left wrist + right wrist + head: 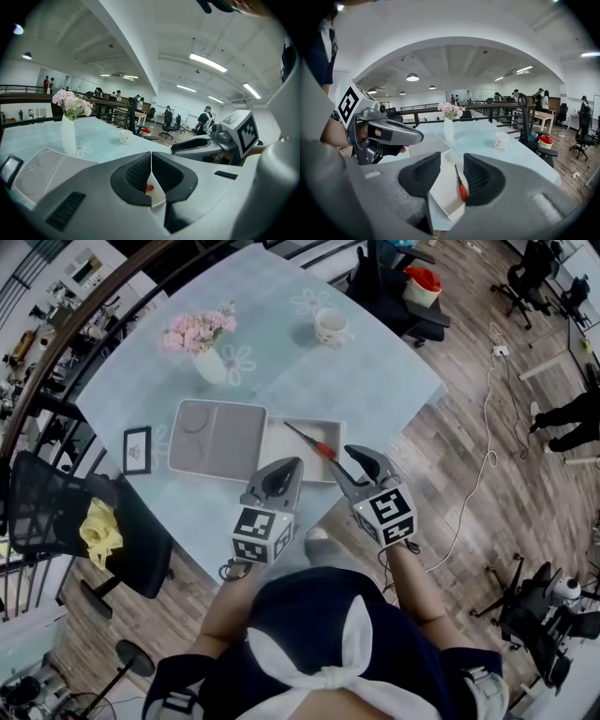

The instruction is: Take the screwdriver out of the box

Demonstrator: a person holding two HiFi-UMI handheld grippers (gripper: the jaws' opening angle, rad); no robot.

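A screwdriver point(317, 443) with a red handle and thin dark shaft lies in the open white box point(302, 427) on the pale blue table. The box's grey lid point(216, 439) lies flat beside it on the left. My right gripper point(359, 460) hovers at the box's near right corner, open and holding nothing. Through its gap in the right gripper view, the screwdriver point(461, 185) lies just ahead and below. My left gripper point(292, 467) hangs over the box's near edge, its pads point(140, 171) meeting with nothing held.
A white vase of pink flowers point(208, 352) and a white cup point(331, 326) stand farther back on the table. A small framed picture point(137, 448) lies left of the lid. A black chair with a yellow cloth point(98, 529) sits at the table's left corner.
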